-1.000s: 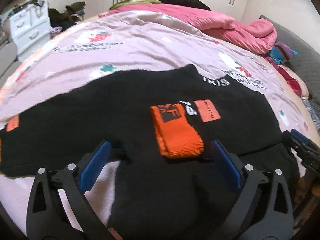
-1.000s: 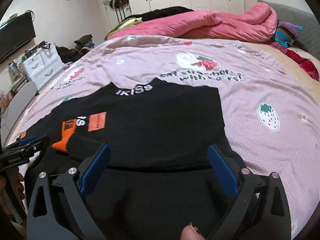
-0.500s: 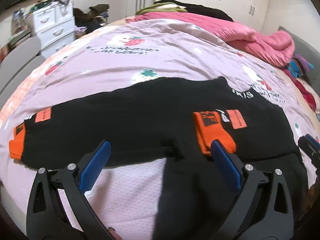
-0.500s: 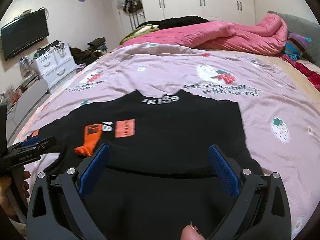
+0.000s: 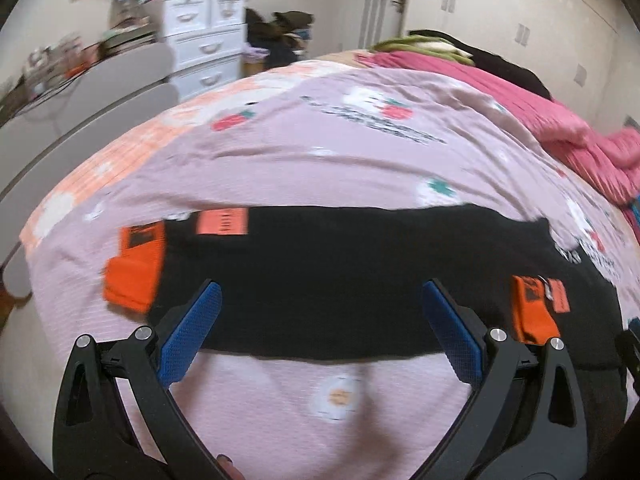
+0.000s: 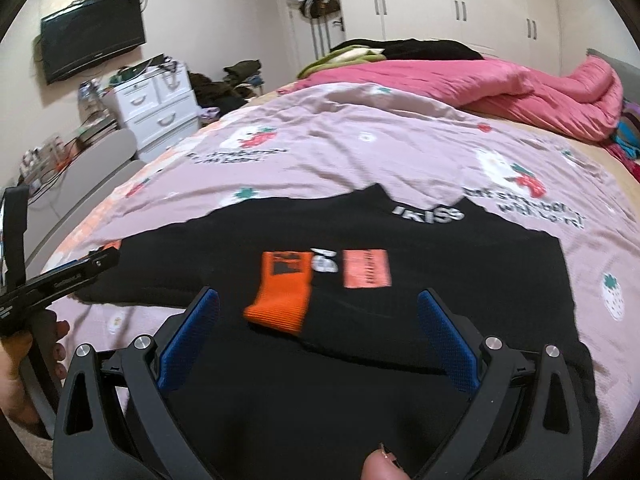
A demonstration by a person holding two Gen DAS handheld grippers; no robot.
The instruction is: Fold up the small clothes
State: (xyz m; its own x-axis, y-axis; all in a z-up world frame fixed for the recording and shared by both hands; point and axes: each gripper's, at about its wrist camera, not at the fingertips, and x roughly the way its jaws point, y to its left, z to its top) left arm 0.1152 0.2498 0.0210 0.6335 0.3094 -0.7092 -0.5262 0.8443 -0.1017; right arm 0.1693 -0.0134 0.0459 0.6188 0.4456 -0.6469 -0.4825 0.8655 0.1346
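Note:
A black long-sleeved top (image 6: pixel 420 280) with white neck lettering lies on the pink bed sheet (image 6: pixel 360 152). One sleeve is folded across its chest, its orange cuff (image 6: pixel 282 294) resting on the body. The other sleeve (image 5: pixel 320 272) stretches out flat to the left and ends in an orange cuff (image 5: pixel 134 270) near the bed's edge. My left gripper (image 5: pixel 320 320) hovers open over that outstretched sleeve, nothing between its blue pads. My right gripper (image 6: pixel 316 328) is open above the lower body of the top. The left gripper (image 6: pixel 60 280) also shows at the left of the right wrist view.
A pink quilt (image 6: pixel 520 92) is bunched at the far side of the bed. White drawers (image 6: pixel 156 108) and grey panels (image 5: pixel 80 112) stand beyond the bed's left edge. A wall TV (image 6: pixel 92 44) and wardrobes (image 6: pixel 460 4) are behind.
My left gripper swung left, from over the folded orange cuff to over the outstretched left sleeve. The right gripper view shifted slightly left and back. Both stay open.

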